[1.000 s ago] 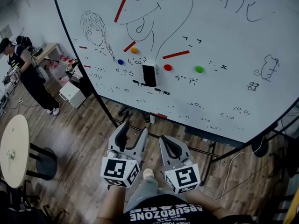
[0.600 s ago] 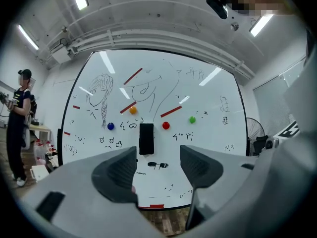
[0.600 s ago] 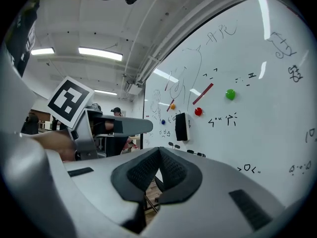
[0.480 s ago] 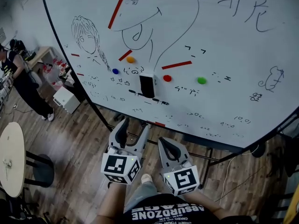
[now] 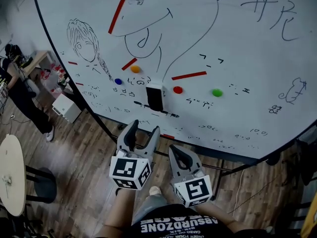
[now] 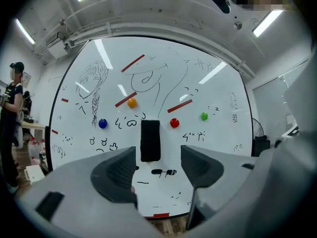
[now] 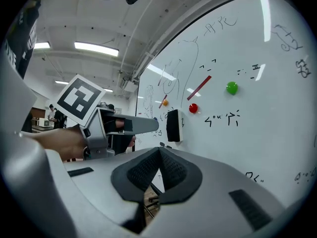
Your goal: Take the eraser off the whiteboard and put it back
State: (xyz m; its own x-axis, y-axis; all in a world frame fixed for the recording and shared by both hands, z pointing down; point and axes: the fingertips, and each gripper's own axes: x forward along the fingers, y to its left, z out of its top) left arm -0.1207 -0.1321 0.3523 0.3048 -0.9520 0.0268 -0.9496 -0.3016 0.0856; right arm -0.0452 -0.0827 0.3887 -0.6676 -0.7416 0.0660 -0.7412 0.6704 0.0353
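Head view: the black rectangular eraser (image 5: 154, 97) clings to the large white whiteboard (image 5: 237, 53) at frame centre, its long axis running up and down the board, with a round red magnet (image 5: 178, 89) to its right. Both grippers are held below it, well apart from the board. The left gripper (image 5: 143, 129) has its jaws opening and already wide, with nothing between the pads. The right gripper (image 5: 176, 150) has its jaws closed together and empty. Left gripper view: the eraser's dark face appears head-on, framed between the spread jaws. Right gripper view: the eraser appears edge-on, standing proud of the board on a pale backing, with the left gripper at frame left.
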